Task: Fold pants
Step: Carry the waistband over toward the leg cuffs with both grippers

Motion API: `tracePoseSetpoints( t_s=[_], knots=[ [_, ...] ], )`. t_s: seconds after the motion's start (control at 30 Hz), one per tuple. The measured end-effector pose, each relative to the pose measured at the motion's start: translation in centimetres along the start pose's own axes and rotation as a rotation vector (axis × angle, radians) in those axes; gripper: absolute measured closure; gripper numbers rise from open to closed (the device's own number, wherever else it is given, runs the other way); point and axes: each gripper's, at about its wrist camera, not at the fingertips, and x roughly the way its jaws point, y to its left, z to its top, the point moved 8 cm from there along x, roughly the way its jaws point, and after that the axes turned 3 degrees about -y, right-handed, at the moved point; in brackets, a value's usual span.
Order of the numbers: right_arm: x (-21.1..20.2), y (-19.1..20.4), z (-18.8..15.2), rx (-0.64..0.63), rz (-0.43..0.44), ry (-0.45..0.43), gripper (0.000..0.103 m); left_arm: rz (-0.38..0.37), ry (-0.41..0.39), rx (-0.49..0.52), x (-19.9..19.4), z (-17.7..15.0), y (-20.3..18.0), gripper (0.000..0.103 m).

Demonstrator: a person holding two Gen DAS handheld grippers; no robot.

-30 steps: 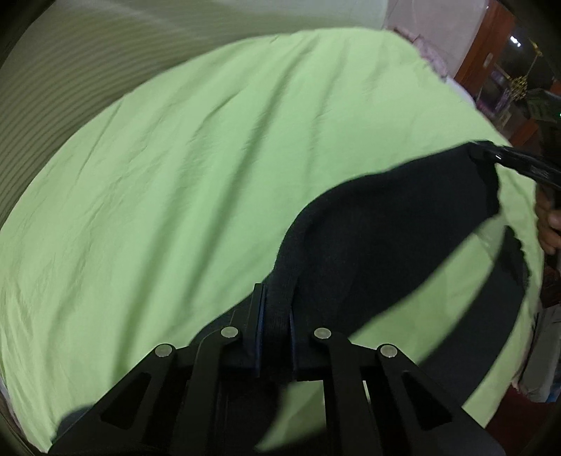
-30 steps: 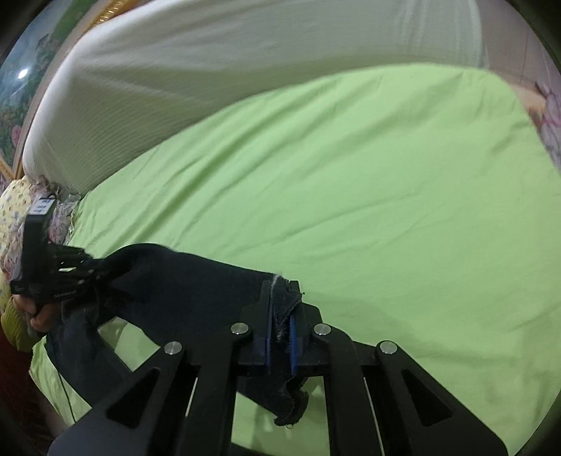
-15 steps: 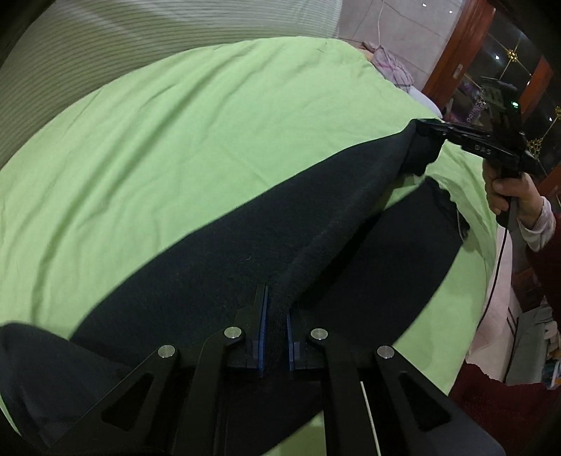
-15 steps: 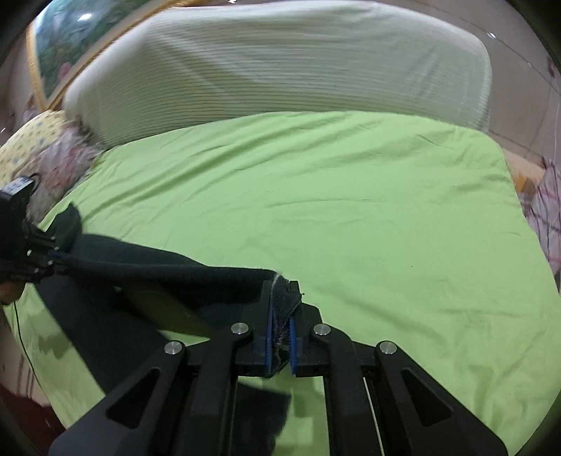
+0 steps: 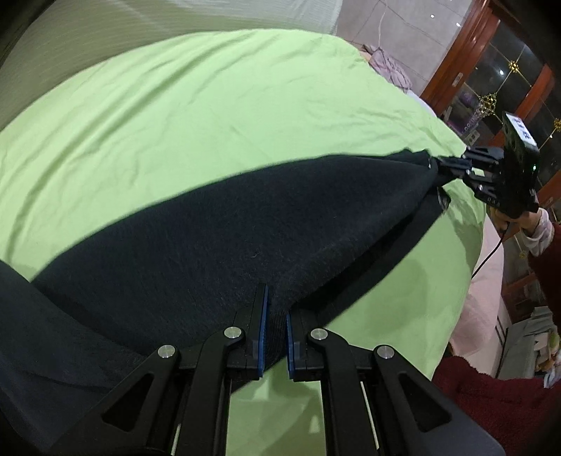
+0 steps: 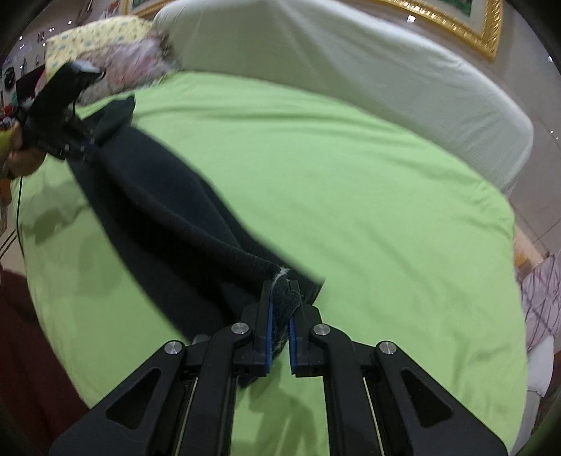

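Observation:
Dark, nearly black pants (image 5: 217,238) hang stretched between the two grippers just above a green bed sheet (image 5: 196,115). My left gripper (image 5: 275,308) is shut on one end of the fabric, which bunches between its blue pads. In the left wrist view the right gripper (image 5: 433,165) pinches the far end at the right, held by a hand (image 5: 522,219) in a pale cuff. In the right wrist view my right gripper (image 6: 280,298) is shut on a frayed corner of the pants (image 6: 164,210); the left gripper (image 6: 84,143) grips the other end at upper left.
A white striped headboard cushion (image 6: 350,70) runs along the far side of the bed. Patterned pillows (image 6: 115,66) lie at one corner, with a gold picture frame (image 6: 455,24) above. A wooden glass-fronted cabinet (image 5: 491,87) stands past the bed's edge. A dark red sleeve (image 5: 491,403) is nearby.
Both grippers swept sideways across the bed with the pants, pulling them from a slack drape into a taut band. The right gripper rolled, so the headboard now slants.

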Motion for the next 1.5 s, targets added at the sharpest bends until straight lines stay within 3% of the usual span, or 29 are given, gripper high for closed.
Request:
tracePoseSetpoints(
  t_s=[0.33, 0.4, 0.43, 0.5, 0.53, 0.63, 0.73, 0.87, 1.07, 1.23, 1.37, 1.5],
  knots=[
    [0.1, 0.3, -1.1, 0.019, -0.01, 0.027, 0.095, 0.013, -0.006, -0.053, 1.7, -1.5, -0.3, 0.093],
    [-0.1, -0.1, -1.4, 0.093, 0.004, 0.024, 0.088, 0.016, -0.01, -0.089, 1.9, -1.8, 0.0, 0.088],
    [-0.5, -0.7, -1.4, 0.153, 0.004, 0.024, 0.084, 0.007, -0.021, -0.115, 1.6, -1.8, 0.1, 0.085],
    [-1.2, -1.3, -1.3, 0.227, -0.002, 0.015, 0.06, -0.006, -0.039, -0.175, 0.7, -1.8, 0.6, 0.072],
    [-2.2, -1.8, -1.2, 0.279, 0.001, -0.013, 0.056, -0.011, -0.051, -0.196, 0.3, -1.8, 0.8, 0.061],
    [-4.3, -2.3, -0.7, 0.375, 0.004, -0.097, 0.055, 0.014, -0.123, -0.273, -2.0, -1.6, 2.0, 0.047],
    [-5.2, -1.9, -0.2, 0.463, 0.04, -0.162, 0.052, 0.034, -0.163, -0.379, -4.0, -1.5, 4.2, 0.04],
    [-3.8, 1.0, 1.8, 0.49, 0.126, -0.183, 0.051, 0.14, -0.173, -0.516, -5.9, -1.3, 8.4, 0.034],
    [0.1, 8.5, 6.1, 0.419, 0.306, -0.176, 0.051, 0.323, -0.102, -0.637, -7.3, 0.1, 13.7, 0.034],
    [3.5, 14.6, 9.9, 0.354, 0.436, -0.148, 0.051, 0.399, -0.028, -0.735, -7.6, 2.3, 17.8, 0.032],
    [6.2, 18.9, 12.9, 0.319, 0.521, -0.113, 0.051, 0.462, 0.096, -0.795, -6.1, 4.3, 21.4, 0.032],
    [9.2, 22.9, 15.4, 0.276, 0.59, -0.053, 0.051, 0.564, 0.215, -0.767, -4.6, 5.4, 23.8, 0.032]
  ],
)
